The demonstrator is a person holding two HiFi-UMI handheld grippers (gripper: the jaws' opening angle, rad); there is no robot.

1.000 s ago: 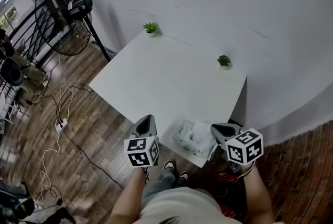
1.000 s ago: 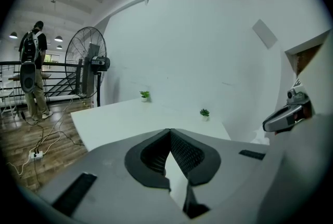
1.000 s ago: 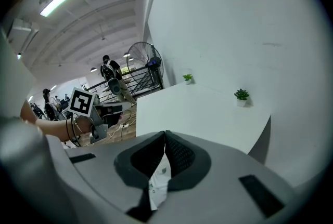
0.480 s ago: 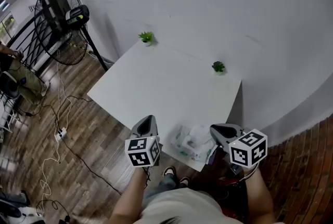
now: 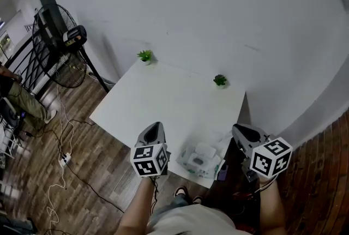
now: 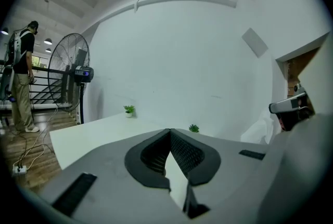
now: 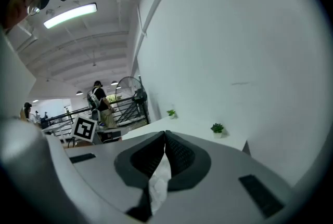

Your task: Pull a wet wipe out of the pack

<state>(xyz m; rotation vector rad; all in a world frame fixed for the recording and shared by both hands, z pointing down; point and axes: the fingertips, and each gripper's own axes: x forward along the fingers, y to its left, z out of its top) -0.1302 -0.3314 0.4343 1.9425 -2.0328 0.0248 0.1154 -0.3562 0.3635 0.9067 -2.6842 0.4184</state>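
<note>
The wet wipe pack (image 5: 199,159), pale with a white top flap, lies at the front edge of the white table (image 5: 163,98). My right gripper (image 5: 239,130) hovers just right of the pack, past the table's corner. In the right gripper view the right gripper (image 7: 165,133) is shut, and a crinkled white wet wipe (image 7: 157,182) hangs between its jaws. My left gripper (image 5: 155,126) is over the table's front edge, left of the pack. It (image 6: 169,131) is shut with nothing in it.
Two small potted plants (image 5: 144,55) (image 5: 220,80) stand along the table's far edge by the white wall. A black standing fan (image 5: 61,46) and floor cables (image 5: 64,158) are at the left. A person (image 6: 21,80) stands by a railing farther left.
My right gripper has drawn away to the right of the pack, off the table's corner. The left gripper has stayed put. The head view has tilted up.
</note>
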